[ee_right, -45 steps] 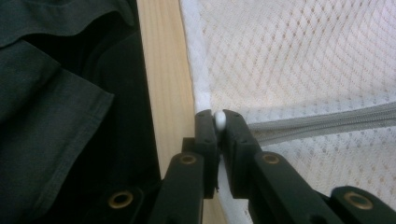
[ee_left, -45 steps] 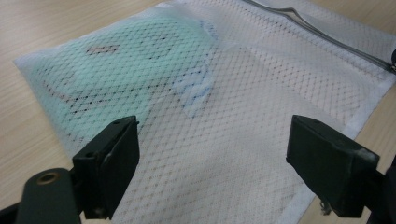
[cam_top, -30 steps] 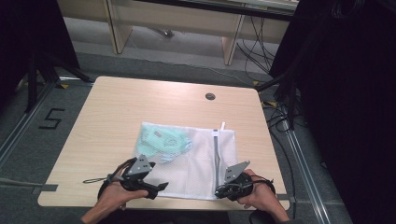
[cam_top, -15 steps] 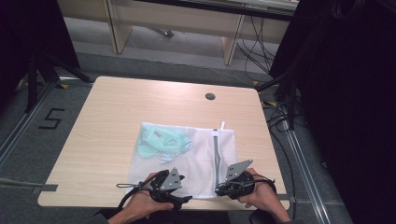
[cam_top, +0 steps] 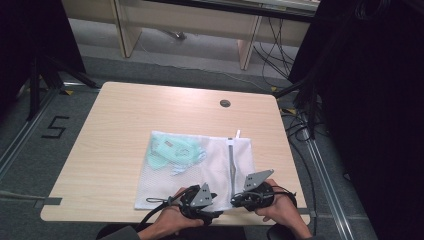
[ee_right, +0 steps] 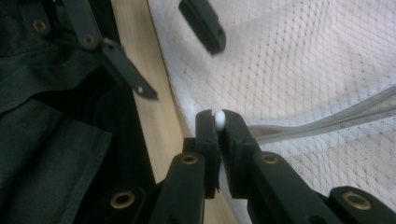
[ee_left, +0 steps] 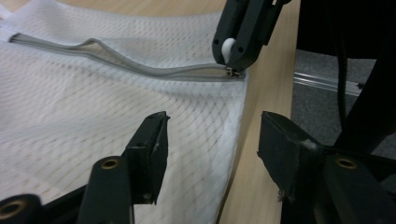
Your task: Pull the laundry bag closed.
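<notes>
A white mesh zip bag (cam_top: 212, 167) lies flat on the wooden table (cam_top: 125, 115) with a mint-green garment (cam_top: 172, 150) inside its left half. Its grey zipper (cam_top: 231, 160) runs along the right side toward the near edge. My right gripper (cam_top: 236, 200) is shut on the white zipper pull (ee_right: 219, 119) at the zipper's near end. My left gripper (ee_left: 212, 126) is open just left of it, jaws astride the bag's near right corner (ee_left: 233, 116), and the mesh lies between them. In the left gripper view the right gripper (ee_left: 229, 49) pinches the pull at the zipper (ee_left: 140, 65).
The bag's near edge lies close to the table's front edge. A round cable hole (cam_top: 225, 103) sits at the back right of the table. A taped "5" (cam_top: 55, 127) marks the floor at left, and cables (cam_top: 300, 120) trail on the floor at right.
My left gripper has moved right along the bag's near edge, from the left corner to just beside the right gripper. The right gripper has stayed on the zipper pull.
</notes>
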A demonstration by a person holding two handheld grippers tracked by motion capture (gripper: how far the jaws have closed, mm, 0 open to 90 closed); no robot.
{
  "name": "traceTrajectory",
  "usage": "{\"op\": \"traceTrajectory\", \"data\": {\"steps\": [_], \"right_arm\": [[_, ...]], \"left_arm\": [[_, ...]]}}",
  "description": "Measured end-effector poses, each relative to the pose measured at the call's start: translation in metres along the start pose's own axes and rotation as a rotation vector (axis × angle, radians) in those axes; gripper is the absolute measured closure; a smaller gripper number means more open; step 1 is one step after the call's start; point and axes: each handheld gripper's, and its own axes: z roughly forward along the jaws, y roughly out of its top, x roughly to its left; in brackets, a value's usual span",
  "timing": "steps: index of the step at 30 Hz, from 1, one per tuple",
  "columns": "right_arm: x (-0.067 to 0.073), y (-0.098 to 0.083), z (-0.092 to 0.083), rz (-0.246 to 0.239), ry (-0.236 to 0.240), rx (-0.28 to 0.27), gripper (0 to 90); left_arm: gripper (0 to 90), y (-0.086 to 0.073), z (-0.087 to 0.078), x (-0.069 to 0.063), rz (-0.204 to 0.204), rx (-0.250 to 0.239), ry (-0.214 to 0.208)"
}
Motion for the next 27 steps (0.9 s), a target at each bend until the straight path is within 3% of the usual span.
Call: {"op": "traceTrajectory", "data": {"steps": [4, 5, 6, 10, 15, 19, 25, 27], "right_arm": [[0.0, 0.0, -0.001, 0.013, 0.005, 0.003, 86.3], [0.0, 0.0, -0.002, 0.013, 0.006, 0.003, 86.3], [0.001, 0.0, -0.002, 0.021, -0.001, -0.005, 86.3], [0.001, 0.0, -0.003, 0.026, 0.001, -0.001, 86.4], [0.001, 0.001, -0.003, 0.021, 0.0, -0.005, 86.3], [0.001, 0.001, -0.002, 0.024, -0.002, -0.013, 86.3], [0.001, 0.001, -0.003, 0.028, -0.001, -0.018, 86.3], [0.001, 0.001, -0.002, 0.026, 0.004, -0.018, 86.3]], "left_arm": [[46.2, 0.001, 0.009, -0.003, -0.007, 0.004, -0.013], [46.4, 0.002, 0.011, -0.002, 0.016, 0.014, -0.008], [47.1, 0.002, 0.013, -0.004, 0.004, 0.006, -0.011], [50.4, 0.005, 0.014, -0.004, 0.039, 0.019, -0.002], [55.9, 0.007, 0.017, -0.005, 0.015, 0.004, -0.011], [59.4, 0.01, 0.021, -0.006, 0.037, 0.009, -0.015], [68.3, 0.012, 0.025, -0.006, 0.074, 0.032, -0.033], [73.1, 0.011, 0.026, -0.007, 0.066, 0.024, -0.03]]}}
